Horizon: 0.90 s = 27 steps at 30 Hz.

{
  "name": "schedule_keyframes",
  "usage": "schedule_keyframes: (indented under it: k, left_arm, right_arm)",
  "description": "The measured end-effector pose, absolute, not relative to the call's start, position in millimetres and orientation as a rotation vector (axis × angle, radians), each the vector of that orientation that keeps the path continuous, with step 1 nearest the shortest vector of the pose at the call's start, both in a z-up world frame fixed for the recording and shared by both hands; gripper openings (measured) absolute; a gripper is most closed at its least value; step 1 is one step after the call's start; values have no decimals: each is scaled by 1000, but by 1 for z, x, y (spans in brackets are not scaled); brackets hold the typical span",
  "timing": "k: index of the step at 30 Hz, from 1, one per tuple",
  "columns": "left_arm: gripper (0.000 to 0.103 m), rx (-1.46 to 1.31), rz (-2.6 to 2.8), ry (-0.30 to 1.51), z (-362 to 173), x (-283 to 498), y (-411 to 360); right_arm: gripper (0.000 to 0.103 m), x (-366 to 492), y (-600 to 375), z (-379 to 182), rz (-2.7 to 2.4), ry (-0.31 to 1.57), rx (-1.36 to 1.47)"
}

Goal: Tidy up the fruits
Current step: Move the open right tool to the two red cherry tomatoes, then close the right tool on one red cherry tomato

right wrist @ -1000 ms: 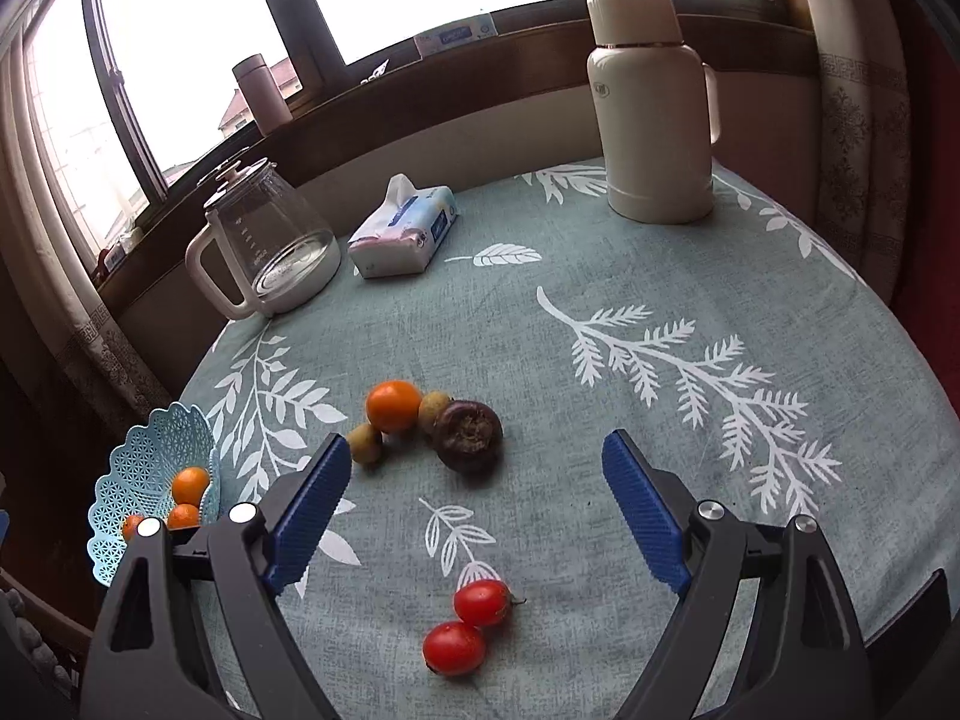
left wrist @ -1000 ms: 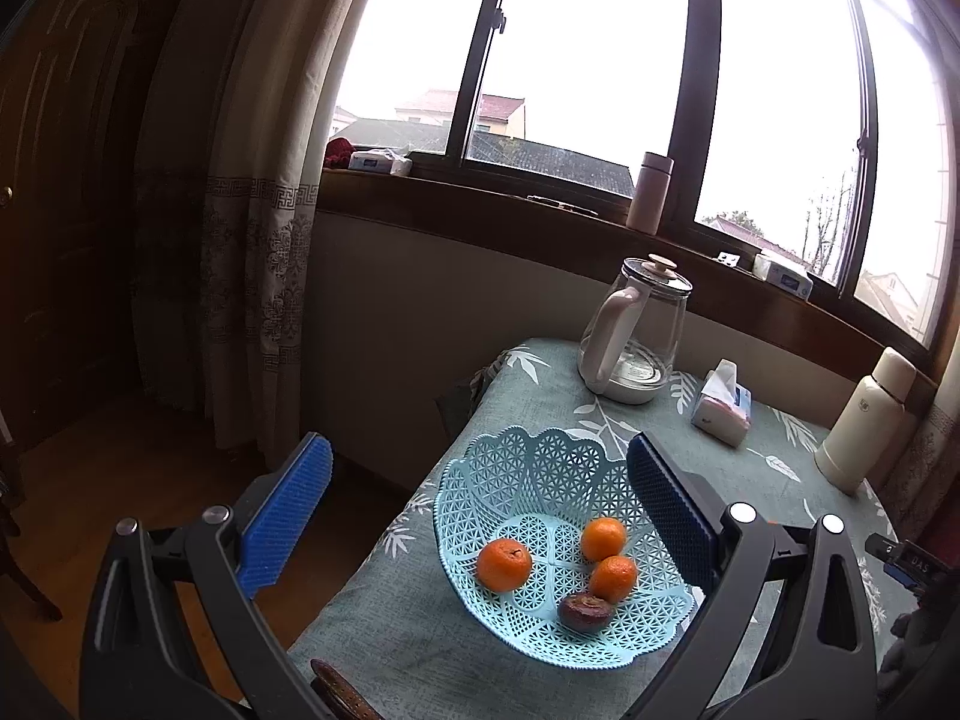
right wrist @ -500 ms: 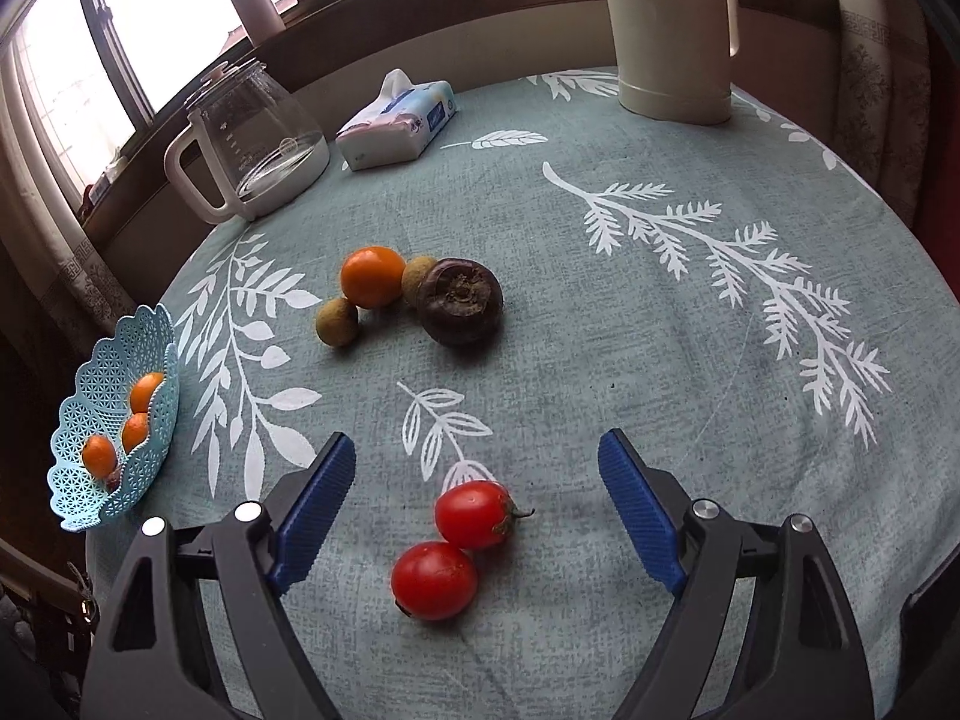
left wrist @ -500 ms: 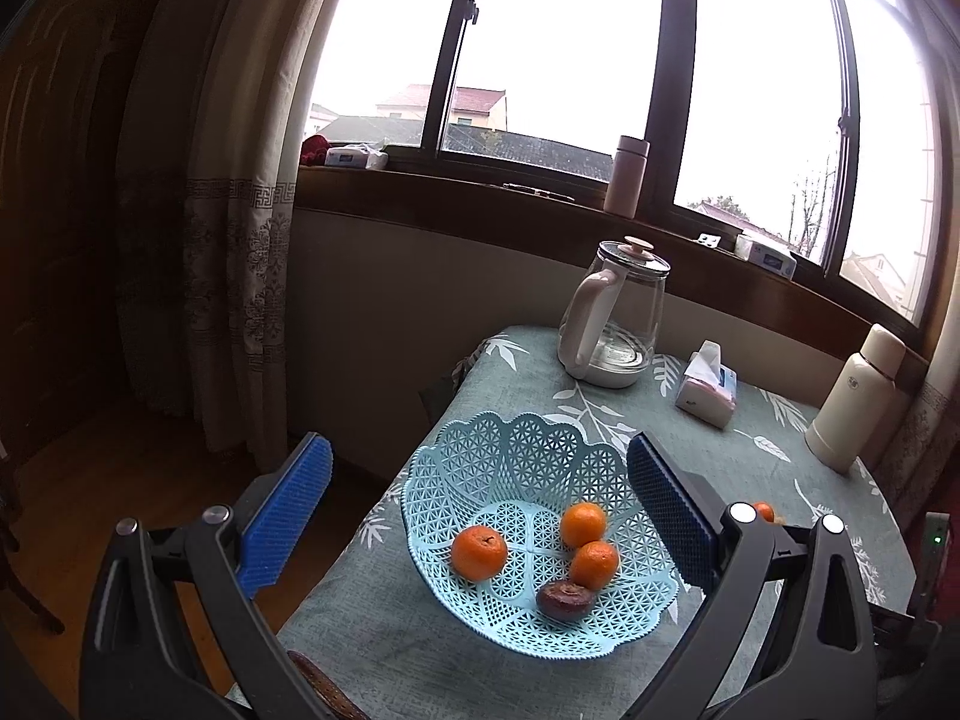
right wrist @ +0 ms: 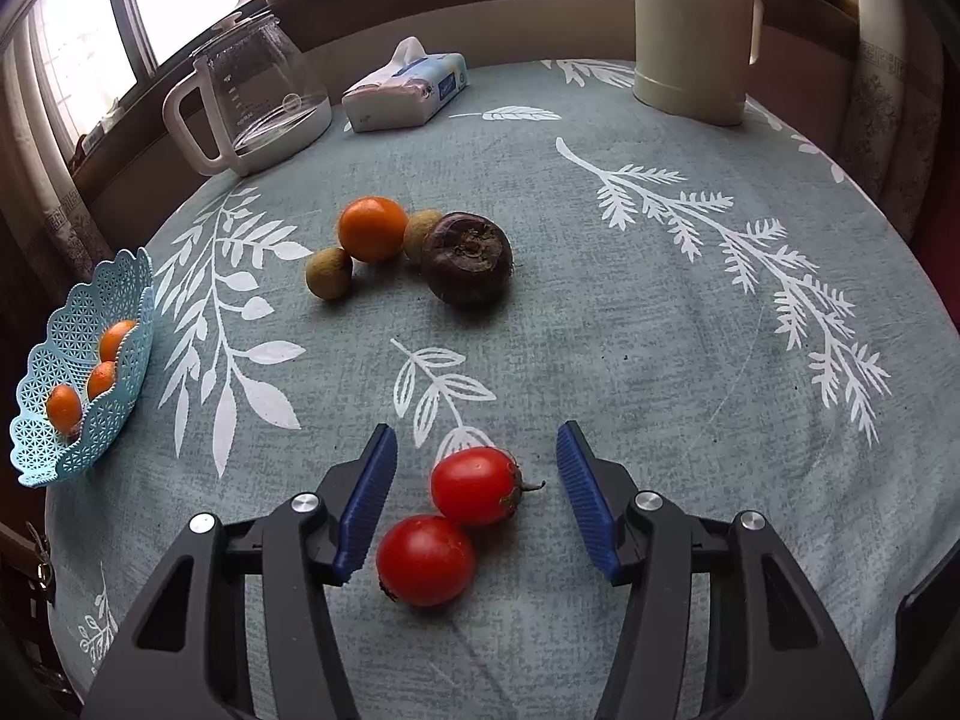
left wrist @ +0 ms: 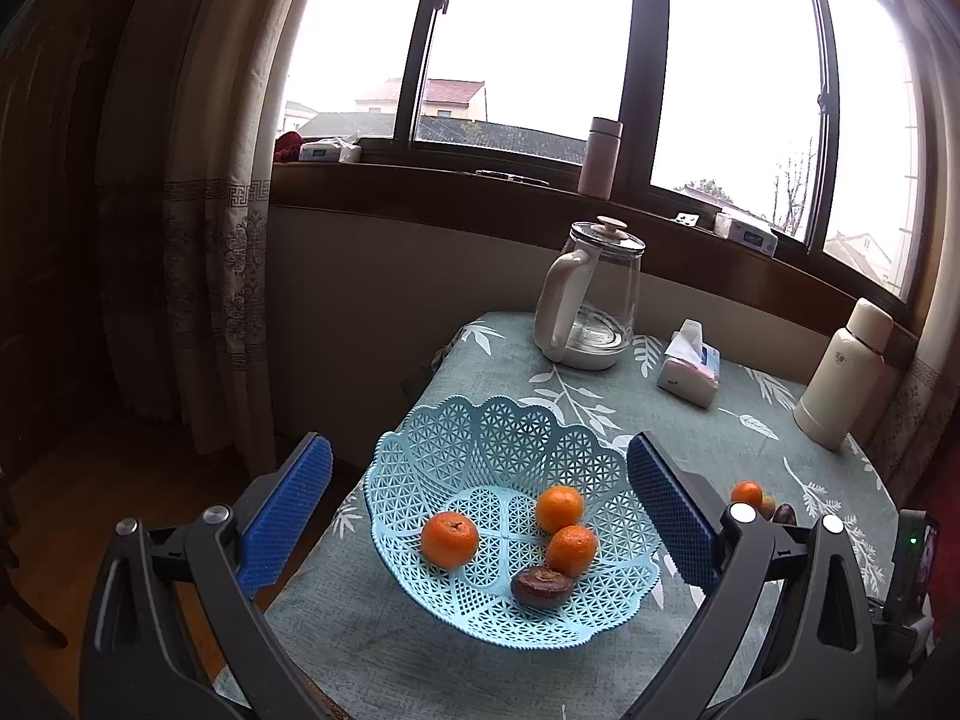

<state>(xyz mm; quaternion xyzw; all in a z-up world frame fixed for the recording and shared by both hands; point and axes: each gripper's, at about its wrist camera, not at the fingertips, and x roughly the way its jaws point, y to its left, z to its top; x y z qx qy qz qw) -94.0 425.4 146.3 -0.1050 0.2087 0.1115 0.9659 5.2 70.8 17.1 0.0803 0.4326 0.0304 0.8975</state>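
Leaf-print tabletop (right wrist: 660, 312): the right tool (right wrist: 474, 498) has dropped and narrowed, still apart, bracketing the farther tomato (right wrist: 474, 485); a grasp looks imminent. Left tool (left wrist: 480, 504), apart, hovers before the basket (left wrist: 492, 450).

Counter (right wrist: 660, 324): matt woven cloth, grey-green with white leaf print. Basket (left wrist: 480, 450): pale blue openwork plastic with a scalloped rim. Tomatoes (right wrist: 474, 486): smooth, glossy red skin. Oranges (left wrist: 450, 539): finely dimpled, slightly shiny peel. Dark round fruit (right wrist: 467, 258): dull, rough purple-brown skin. Kettle (left wrist: 597, 300): clear glossy glass with a cream plastic handle. Flask (right wrist: 690, 30): smooth cream body with a satin finish. Right gripper (right wrist: 474, 501): ribbed blue pads on matt black plastic arms with bright metal screws. Window sill (left wrist: 480, 204): dark polished wood.
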Motion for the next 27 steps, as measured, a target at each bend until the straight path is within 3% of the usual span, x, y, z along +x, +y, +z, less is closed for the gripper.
schedule_keyframes:
  k: [5,13,27]
  left_arm:
    - [100,-209,221,426,145,-93,423]
    - [100,-202,211,428,144,-93,419]
    - [100,-147,153,464,135,-85,387]
  right_arm:
    - [50,2,73,17,67,896,149]
    - [33,0,74,18,85,894,144]
    - [31,-4,43,38,68,829,216]
